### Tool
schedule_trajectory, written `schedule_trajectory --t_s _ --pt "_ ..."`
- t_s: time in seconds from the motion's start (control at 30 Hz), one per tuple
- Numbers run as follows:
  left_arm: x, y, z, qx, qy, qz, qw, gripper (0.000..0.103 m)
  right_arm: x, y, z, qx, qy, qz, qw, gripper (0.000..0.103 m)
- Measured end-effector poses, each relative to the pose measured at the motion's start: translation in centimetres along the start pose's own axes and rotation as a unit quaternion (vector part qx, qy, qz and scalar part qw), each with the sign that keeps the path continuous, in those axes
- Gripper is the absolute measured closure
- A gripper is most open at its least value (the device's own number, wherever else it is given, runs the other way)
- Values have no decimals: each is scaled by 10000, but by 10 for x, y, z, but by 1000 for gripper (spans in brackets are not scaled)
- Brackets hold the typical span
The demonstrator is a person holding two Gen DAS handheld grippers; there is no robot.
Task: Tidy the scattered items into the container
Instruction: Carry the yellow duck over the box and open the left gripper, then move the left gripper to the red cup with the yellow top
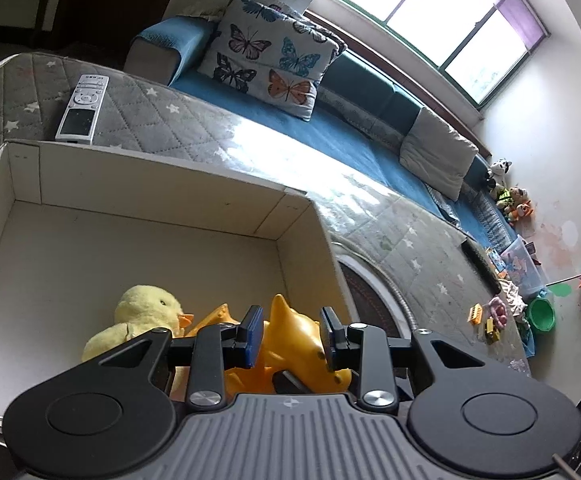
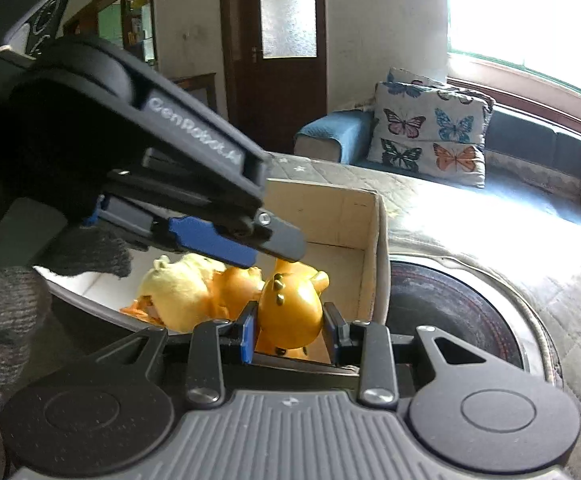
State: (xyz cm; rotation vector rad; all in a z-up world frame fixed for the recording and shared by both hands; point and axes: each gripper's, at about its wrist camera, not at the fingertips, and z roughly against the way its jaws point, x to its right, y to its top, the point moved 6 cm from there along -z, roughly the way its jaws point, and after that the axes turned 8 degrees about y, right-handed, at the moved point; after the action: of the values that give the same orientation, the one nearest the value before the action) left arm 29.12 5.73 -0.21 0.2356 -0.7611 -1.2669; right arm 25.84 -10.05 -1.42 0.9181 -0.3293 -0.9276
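A white cardboard box (image 1: 162, 160) (image 2: 374, 264) stands open on a grey quilted table top. In it lie a yellow plush duck (image 1: 146, 312) (image 2: 178, 288) and an orange toy (image 1: 214, 314) (image 2: 242, 280) beside the duck. My left gripper (image 1: 290, 332) hangs over the box with an orange plastic toy (image 1: 290, 316) filling the gap between its blue pads. In the right wrist view the left gripper (image 2: 286, 246) shows side-on above the toys. My right gripper (image 2: 290, 332) is shut on an orange spiked dinosaur (image 2: 290, 308) at the box's near edge.
A silver remote (image 1: 82, 108) lies on the table beyond the box. A round dark plate (image 1: 370, 304) (image 2: 450, 304) sits set into the table right of the box. Small toys (image 1: 490, 320) and a green bowl (image 1: 542, 316) lie far right. A blue sofa with a butterfly pillow (image 1: 270, 64) runs behind.
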Motion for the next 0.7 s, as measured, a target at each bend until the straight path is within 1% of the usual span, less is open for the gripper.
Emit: schedule_trajectory --t_s 0.23,0.27,0.3,0.37,0.67,0.7 --pt "0 -3 3 12 29 -47 10000 69 0 -1 3 18 -44 22 10000 69" --pt "0 -4 4 16 26 -50 10000 69 -1 -1 4 25 -54 27 10000 68" --pt "0 -4 5 19 19 -50 10000 69 -1 -2 5 36 -63 29 10000 64" --pt "1 -5 7 27 8 -53 10000 69 -2 -2 9 61 -99 38 9999 61" --pt "12 -14 19 58 -12 -145 9999 69 -5 0 22 146 -115 124 9997 59" --pt "13 -16 20 57 -15 -154 9999 69 -6 -1 25 162 -114 124 9997 56"
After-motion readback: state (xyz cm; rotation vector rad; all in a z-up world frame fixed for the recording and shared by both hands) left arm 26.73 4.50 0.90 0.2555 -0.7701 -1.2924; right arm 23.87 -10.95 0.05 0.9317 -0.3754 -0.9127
